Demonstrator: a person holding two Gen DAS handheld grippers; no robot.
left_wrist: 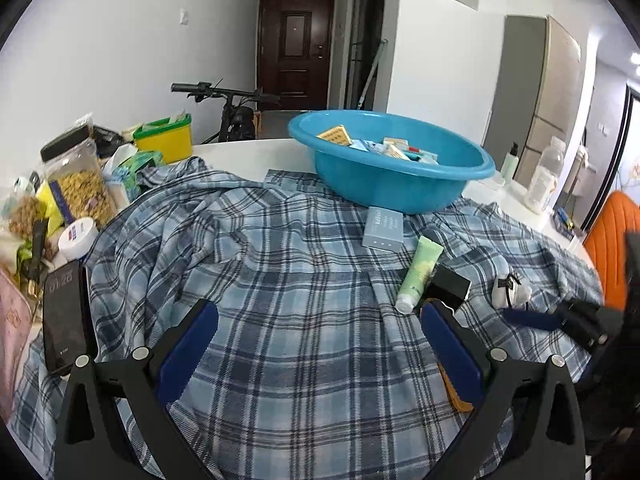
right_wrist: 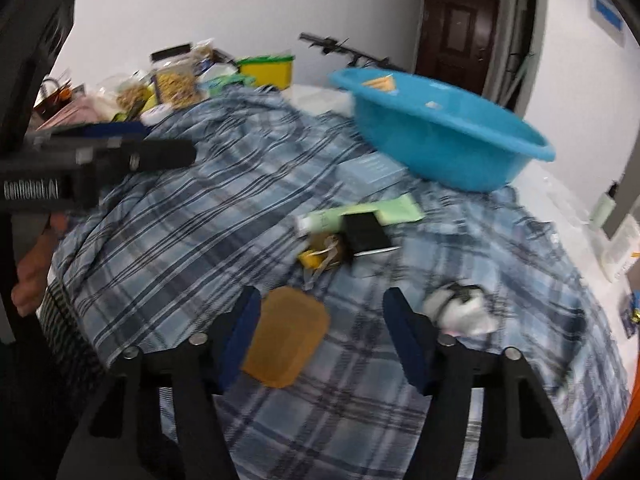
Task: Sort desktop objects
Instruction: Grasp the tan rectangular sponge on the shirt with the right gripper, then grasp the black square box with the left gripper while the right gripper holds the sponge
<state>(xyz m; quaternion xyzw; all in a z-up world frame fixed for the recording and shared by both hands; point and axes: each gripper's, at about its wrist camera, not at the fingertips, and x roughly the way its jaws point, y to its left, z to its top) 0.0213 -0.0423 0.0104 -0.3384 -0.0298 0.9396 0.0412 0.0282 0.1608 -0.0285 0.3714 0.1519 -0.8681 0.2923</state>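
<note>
The amber soap bar [right_wrist: 286, 338] lies flat on the plaid shirt [right_wrist: 192, 216], just inside my right gripper [right_wrist: 322, 312], near its left finger at about 8 o'clock from the gap's middle. I judge it light, stiff and probably slick, with rounded corners, so I would pinch it across its two long flat sides, low down, squarely. My right jaws stand spread with nothing between the pads.

At 12 o'clock from the bar sit a small yellow wrapped thing, a black box [right_wrist: 366, 234] and a green tube [right_wrist: 360, 214], crowded together. The tube looks soft; I would take it mid-body. At 3 o'clock lies a white crumpled bundle [right_wrist: 460, 310], blurred. Farther at 1 o'clock stands the blue basin [left_wrist: 400, 184], already holding small boxes.

My left gripper [left_wrist: 316, 320] hangs spread over bare shirt, empty.
</note>
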